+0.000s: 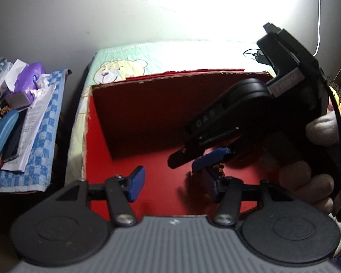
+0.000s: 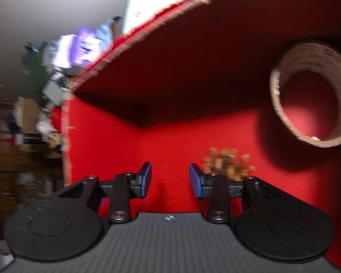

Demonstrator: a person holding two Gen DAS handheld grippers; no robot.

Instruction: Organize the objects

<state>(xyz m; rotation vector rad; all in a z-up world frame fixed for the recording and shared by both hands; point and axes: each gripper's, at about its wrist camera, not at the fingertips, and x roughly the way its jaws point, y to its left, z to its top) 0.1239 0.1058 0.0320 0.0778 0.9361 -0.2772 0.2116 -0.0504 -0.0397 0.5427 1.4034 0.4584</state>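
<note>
Both wrist views tilted down, close above red box (image 1: 147,118), shared interior

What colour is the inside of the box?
Red, floor and walls alike; the box shows best in the right wrist view.

Bear-print quilt (image 1: 116,68), checked blue towel (image 1: 45,136)
</note>
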